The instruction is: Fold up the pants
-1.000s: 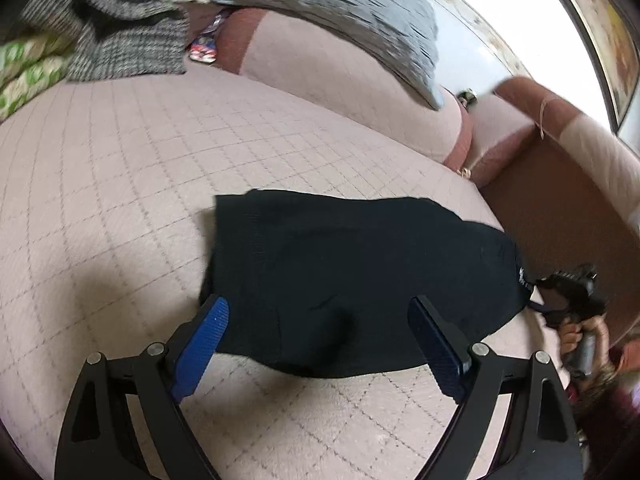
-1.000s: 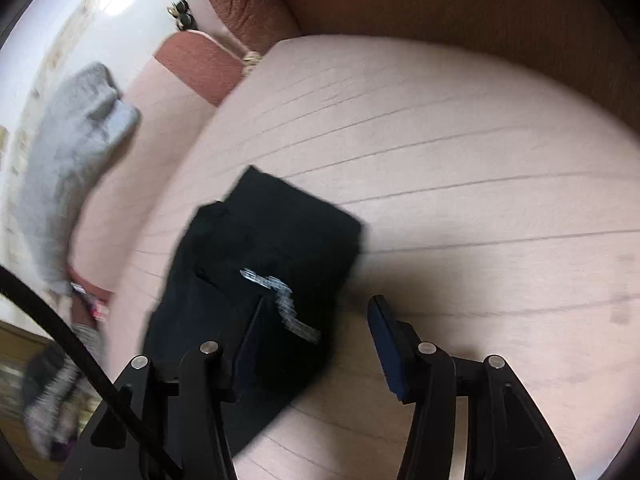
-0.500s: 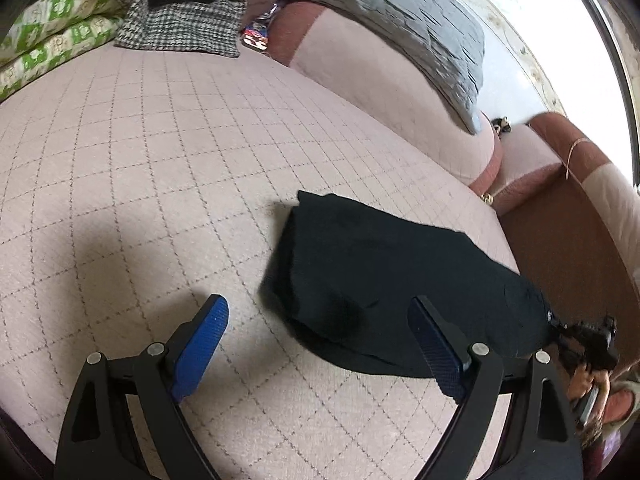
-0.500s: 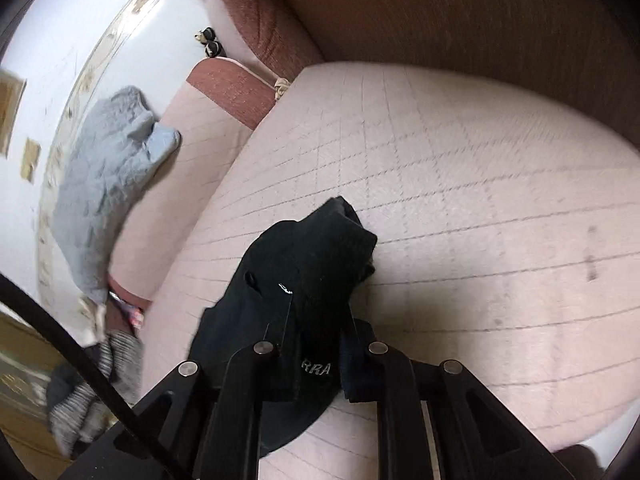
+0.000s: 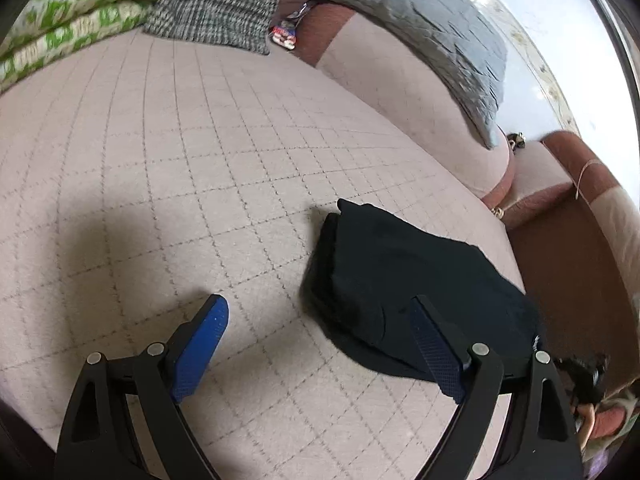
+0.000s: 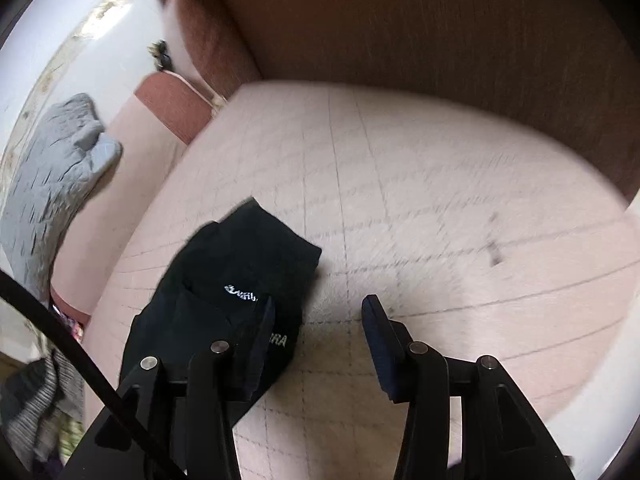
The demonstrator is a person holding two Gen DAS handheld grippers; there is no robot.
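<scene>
- The black pants (image 5: 404, 280) are lying as a compact folded bundle on the pink quilted sofa seat (image 5: 200, 168), toward the corner where the seat is meeting the brown sofa back (image 6: 440, 28).
- The left tool (image 5: 318, 342) is hanging above the seat with its blue pads spread wide and nothing between them; its right pad is overlapping the near edge of the bundle in the left wrist view, though contact cannot be told.
- The right tool (image 6: 318, 322) is sitting with its pads parted over the seat, its left pad over the lettered edge of the pants (image 6: 240, 280), holding nothing.
- Half a second ago the right tool was pressed together on that lettered edge; now it is standing apart, and the bundle is lying free.
- Against the frame from a second ago, the left tool is sitting farther to the left of the bundle, so more bare seat is showing between its pads.
- Around the seat, a grey cushion (image 5: 420, 28) is leaning on the pink backrest, and a houndstooth garment (image 5: 208, 16) is lying beside a green-patterned quilt (image 5: 60, 28) at the far end.
- Only the right wrist view is showing the white lettering on the pants; only the left wrist view is showing the quilt, and it is much sharper than the blurred right one.
</scene>
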